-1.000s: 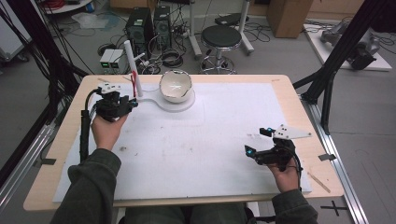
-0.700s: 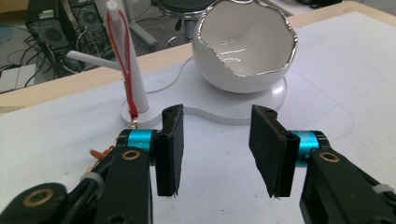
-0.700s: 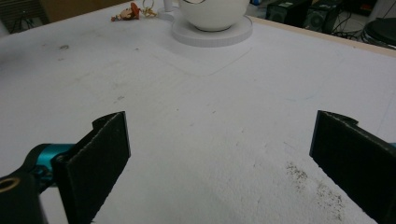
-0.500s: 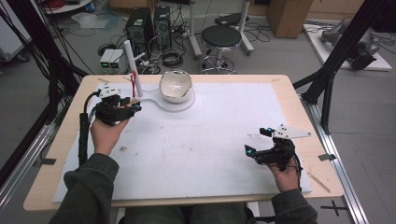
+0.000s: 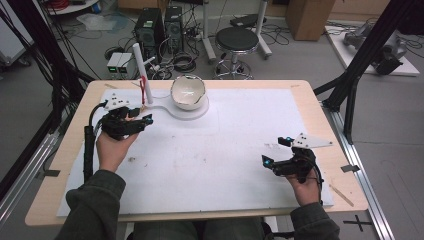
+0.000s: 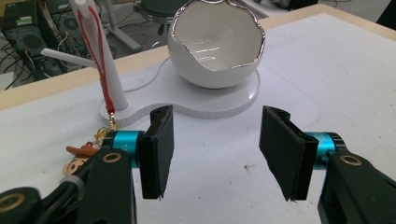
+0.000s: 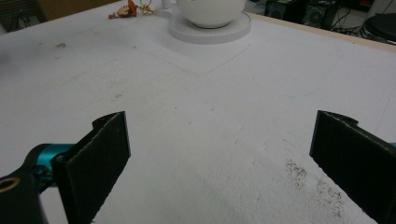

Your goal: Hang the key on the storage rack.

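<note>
The left claw has slid a little down the frame over the last second, drawing back from the white stand toward the person, while the right claw has not moved from its spot at the lower right of the worktop. Both claws have their jaws apart and hold nothing. The thing being worked on is the red strap, which hangs from the upright post of the stand in the upper left of the high view. In the left gripper view the red strap runs down the post, and its small charm lies on the worktop at the foot of the post, just beside and partly behind the left-hand jaw of the left claw. The white bowl sits on the round end of the same base plate, ahead of the open jaws in the upper middle of that view and apart from them. The small retreat with jaws empty suggests the strap has been left on the post and the hand is backing off, though a re-aim at the charm cannot be ruled out. The right claw looks across bare worktop toward the bowl far off at the top of its frame.
</note>
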A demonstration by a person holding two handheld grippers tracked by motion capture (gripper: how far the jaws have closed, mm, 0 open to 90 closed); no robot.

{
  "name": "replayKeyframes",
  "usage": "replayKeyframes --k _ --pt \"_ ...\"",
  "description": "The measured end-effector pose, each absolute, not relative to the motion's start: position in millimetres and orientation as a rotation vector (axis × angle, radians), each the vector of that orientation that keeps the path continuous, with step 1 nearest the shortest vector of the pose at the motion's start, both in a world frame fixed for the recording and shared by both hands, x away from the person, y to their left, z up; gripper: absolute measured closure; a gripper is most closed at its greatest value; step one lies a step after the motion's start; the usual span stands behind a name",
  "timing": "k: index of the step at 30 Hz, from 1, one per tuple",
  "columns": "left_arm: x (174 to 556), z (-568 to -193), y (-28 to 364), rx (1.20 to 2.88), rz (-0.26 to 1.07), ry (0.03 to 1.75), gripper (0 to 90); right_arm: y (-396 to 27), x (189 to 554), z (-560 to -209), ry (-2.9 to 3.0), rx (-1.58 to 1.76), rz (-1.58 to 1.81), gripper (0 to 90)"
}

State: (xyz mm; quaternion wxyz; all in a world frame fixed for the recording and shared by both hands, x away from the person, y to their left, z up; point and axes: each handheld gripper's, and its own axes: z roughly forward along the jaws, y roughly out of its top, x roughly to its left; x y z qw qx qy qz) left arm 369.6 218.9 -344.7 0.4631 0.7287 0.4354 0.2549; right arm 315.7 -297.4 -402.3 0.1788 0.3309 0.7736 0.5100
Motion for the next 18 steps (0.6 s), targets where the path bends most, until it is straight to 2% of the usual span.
replayKeyframes --k 18 --pt "352 -345 211 1.806 0.581 1.005 38.1 -298 316 -403 2.182 0.935 1.441 3.9"
